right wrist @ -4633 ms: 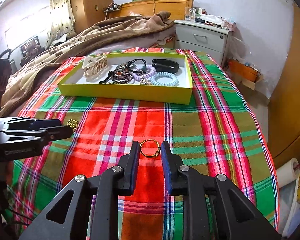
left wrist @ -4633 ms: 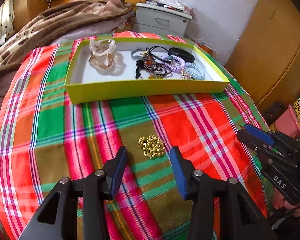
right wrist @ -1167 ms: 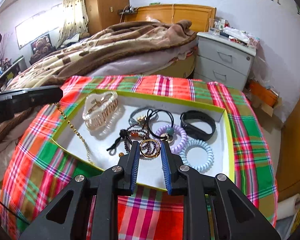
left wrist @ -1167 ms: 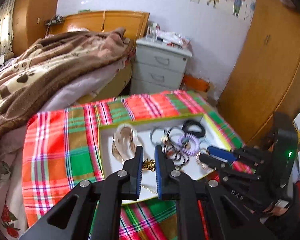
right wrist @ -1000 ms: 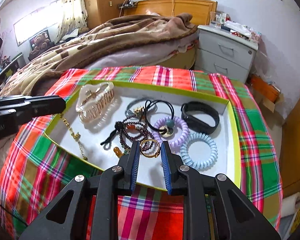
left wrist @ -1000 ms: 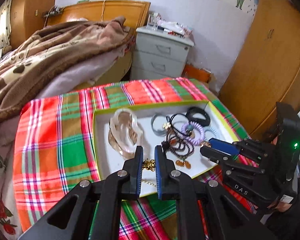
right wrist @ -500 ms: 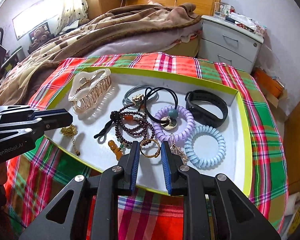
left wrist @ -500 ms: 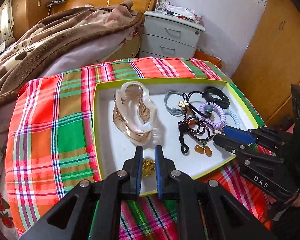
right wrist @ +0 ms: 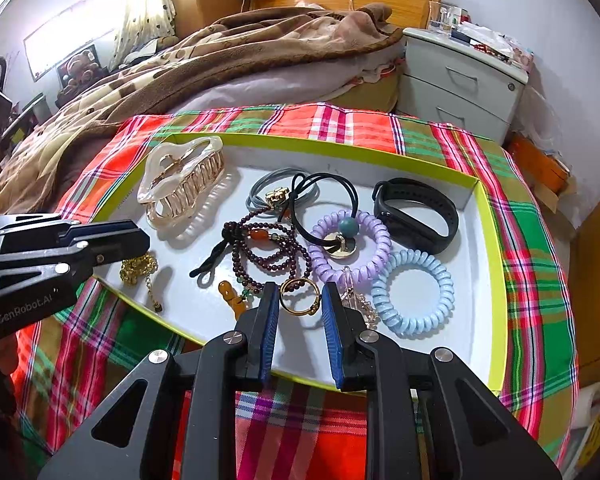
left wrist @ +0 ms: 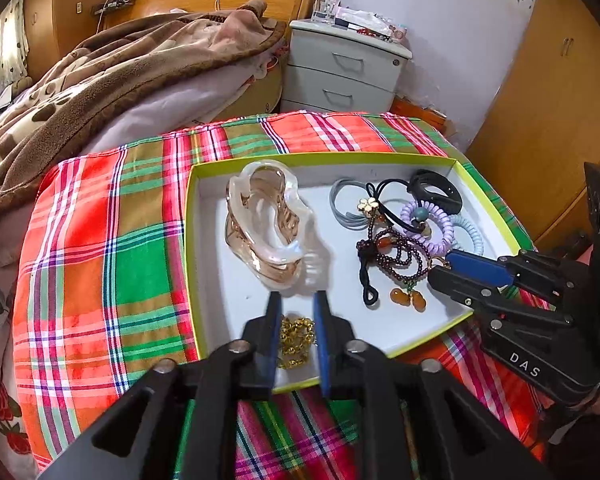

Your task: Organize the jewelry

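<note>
Spread under both claws: a plaid cloth [left wrist: 100, 240] in red, green and orange. On it, just ahead of the two claws, a shallow box [left wrist: 190, 240] with a yellow-green rim and white floor.

Left claw [left wrist: 297, 312] reaching over the near rim of the box, fingers a little apart. Right claw [right wrist: 300, 308] also over the near rim, to the right of the left claw, closed upon a ring at the very tips.

Directly ahead of the left claw, close to its tips: a translucent hair clip [left wrist: 268, 224], lying on the box floor. Far ahead and to the right of the right claw: a black wristband [right wrist: 416, 216]. Just right of the right claw: a pale blue coil tie [right wrist: 414, 292]. Ahead of it: a purple coil tie [right wrist: 352, 240], touching the blue one. Ahead and slightly left of it: a dark bead bracelet [right wrist: 272, 256] with amber stones.

Between the pads of the left claw: a gold chain [left wrist: 296, 340], bunched on the floor of the box, one end trailing toward the near rim. Gripped or only flanked by the pads: cannot tell.

Between the tips of the right claw: a gold ring [right wrist: 300, 298], touching both pads, over the white floor.
</note>
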Tool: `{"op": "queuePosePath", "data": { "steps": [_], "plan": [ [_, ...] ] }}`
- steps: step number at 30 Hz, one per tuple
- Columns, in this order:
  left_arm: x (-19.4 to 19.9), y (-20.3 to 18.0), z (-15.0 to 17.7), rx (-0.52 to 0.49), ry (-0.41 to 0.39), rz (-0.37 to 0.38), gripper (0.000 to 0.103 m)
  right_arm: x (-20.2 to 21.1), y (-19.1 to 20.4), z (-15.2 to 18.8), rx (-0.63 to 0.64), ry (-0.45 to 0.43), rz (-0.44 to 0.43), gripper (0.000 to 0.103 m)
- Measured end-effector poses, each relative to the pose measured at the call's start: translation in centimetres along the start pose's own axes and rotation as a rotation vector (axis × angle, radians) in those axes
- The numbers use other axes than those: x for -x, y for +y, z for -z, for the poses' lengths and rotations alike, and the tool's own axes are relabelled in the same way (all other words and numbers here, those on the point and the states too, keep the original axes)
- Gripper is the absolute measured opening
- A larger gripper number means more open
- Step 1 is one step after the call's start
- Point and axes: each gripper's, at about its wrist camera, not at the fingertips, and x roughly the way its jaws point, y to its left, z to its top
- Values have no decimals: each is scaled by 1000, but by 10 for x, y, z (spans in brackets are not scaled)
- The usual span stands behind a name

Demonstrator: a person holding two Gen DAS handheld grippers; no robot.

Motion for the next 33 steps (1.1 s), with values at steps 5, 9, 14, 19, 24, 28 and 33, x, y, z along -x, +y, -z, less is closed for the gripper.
{"op": "queuePosePath", "data": {
  "steps": [5, 9, 14, 19, 24, 28, 33],
  "plan": [
    [6, 0, 1, 13, -13, -11, 29, 6, -2, 2, -21, -25, -1, 39],
    [16, -3, 3, 13, -37, -47, 36, 21, -1, 4, -34, -61, -4, 39],
    [35, -9, 11, 35, -82, -100, 41, 44, 6, 9, -55, -121, 10, 40],
    [56, -13, 23, 72, -137, -180, 42, 71, 16, 21, -92, -187, 55, 40],
    [73, -24, 37, 71, -175, -242, 42, 94, 25, 31, -100, -248, 92, 40],
    [85, -29, 47, 80, -196, -253, 42, 105, 28, 37, -114, -271, 92, 41],
    [94, -33, 58, 85, -202, -274, 42, 115, 33, 43, -112, -290, 91, 41]
  ]
}}
